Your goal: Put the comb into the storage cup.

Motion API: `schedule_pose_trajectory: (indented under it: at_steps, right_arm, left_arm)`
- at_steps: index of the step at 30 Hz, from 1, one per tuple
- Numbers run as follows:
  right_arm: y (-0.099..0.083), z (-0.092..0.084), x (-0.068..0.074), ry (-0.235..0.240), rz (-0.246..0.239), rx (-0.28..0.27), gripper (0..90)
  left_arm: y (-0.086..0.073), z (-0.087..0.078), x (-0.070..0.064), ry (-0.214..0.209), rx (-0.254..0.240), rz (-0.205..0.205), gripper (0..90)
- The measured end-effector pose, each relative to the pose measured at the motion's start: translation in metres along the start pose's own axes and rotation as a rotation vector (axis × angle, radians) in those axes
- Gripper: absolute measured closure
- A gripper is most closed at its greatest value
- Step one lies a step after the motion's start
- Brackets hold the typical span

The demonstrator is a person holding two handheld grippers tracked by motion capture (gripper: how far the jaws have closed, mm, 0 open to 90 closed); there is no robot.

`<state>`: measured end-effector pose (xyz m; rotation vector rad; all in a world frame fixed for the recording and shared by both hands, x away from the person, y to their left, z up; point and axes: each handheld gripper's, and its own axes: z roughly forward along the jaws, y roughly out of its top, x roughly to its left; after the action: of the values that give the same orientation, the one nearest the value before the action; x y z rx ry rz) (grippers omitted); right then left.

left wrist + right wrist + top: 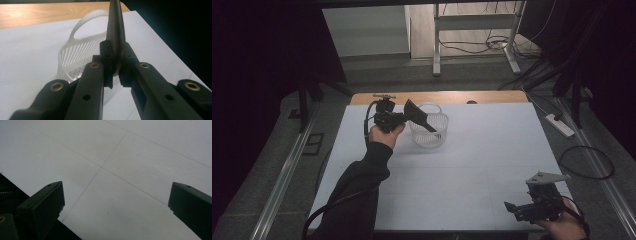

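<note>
Clamping the dark flat utensil (115,37) in your left gripper (113,71), lower it squarely inside the white slotted basket (430,134), right gripper (115,202) gaping idle

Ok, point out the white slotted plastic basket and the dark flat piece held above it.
White slotted plastic basket (428,136), high view, front wall.
Dark flat piece (115,35), left gripper view, its narrow edge.

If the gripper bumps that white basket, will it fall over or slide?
The white basket looks like thin slotted plastic, so it is probably light and would likely slide on the smooth white table. Its wide, low shape suggests it won't tip easily. The thin ribs might bend a little if pushed hard.
</note>
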<state>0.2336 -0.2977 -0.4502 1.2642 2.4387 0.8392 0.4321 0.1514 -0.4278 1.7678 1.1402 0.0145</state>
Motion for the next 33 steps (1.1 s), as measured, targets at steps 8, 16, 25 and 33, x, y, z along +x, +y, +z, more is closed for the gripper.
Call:
schedule_pose_trajectory:
  at_steps: [8,16,25,33]
  right_arm:
    - [0.000,0.000,0.000,0.001,-0.005,0.005,1.4]
    - [0.000,0.001,0.000,0.004,-0.005,0.011,1.4]
    - [0.000,0.001,0.000,0.006,-0.005,0.016,1.4]
    - [0.000,0.002,0.000,0.008,-0.006,0.019,1.4]
  left_arm:
    - [-0.002,0.006,0.005,-0.019,0.000,-0.028,82.9]
    - [-0.004,0.008,0.011,-0.016,-0.006,-0.049,82.5]
    - [-0.007,0.011,0.013,0.056,0.004,-0.010,80.1]
    - [-0.008,0.014,0.010,0.152,0.019,0.051,72.6]
